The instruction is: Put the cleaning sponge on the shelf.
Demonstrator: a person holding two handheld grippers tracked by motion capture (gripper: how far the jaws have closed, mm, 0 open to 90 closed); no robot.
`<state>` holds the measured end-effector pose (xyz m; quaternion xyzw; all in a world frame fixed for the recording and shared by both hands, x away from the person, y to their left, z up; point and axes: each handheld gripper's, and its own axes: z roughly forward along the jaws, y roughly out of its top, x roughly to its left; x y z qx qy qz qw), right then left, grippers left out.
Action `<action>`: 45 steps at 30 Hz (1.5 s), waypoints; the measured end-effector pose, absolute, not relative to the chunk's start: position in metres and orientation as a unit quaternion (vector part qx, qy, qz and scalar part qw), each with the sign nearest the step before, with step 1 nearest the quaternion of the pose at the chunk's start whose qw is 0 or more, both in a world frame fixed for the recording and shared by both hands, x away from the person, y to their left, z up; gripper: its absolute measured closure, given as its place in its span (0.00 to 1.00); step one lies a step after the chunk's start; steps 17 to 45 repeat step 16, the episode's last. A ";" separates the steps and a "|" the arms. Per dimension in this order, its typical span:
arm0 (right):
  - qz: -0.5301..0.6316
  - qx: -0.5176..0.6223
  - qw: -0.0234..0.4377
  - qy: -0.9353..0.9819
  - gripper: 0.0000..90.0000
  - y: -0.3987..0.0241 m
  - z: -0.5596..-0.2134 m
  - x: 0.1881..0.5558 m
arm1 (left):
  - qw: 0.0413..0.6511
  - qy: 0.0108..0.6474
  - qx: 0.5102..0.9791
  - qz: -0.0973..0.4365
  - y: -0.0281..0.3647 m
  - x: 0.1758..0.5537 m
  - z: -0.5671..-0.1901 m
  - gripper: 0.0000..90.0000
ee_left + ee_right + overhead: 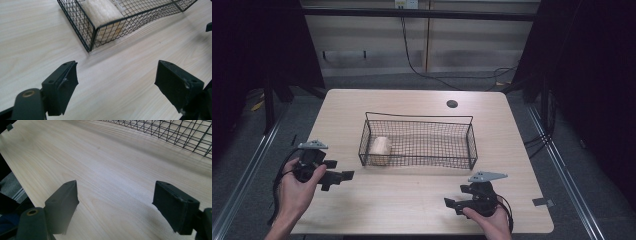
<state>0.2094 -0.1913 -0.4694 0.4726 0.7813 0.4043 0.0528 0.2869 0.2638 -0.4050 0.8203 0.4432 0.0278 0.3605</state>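
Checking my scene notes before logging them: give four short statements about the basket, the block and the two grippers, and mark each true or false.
1. The pale block lies inside the wire basket, at its left end. True.
2. The left gripper holds the block. False: its fingers stand apart over bare table.
3. The right gripper is open and empty. True.
4. The basket is tipped on its side. False: it sits upright on the table.
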 end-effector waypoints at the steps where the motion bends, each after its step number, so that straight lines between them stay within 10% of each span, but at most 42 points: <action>1: 0.403 0.472 0.053 0.782 0.22 -0.191 -0.469 0.209 | 0.357 0.442 0.822 0.022 0.265 0.283 -0.409 0.20; 45: 0.385 0.477 0.095 0.784 0.23 -0.188 -0.477 0.212 | 0.370 0.461 0.807 -0.006 0.276 0.253 -0.453 0.20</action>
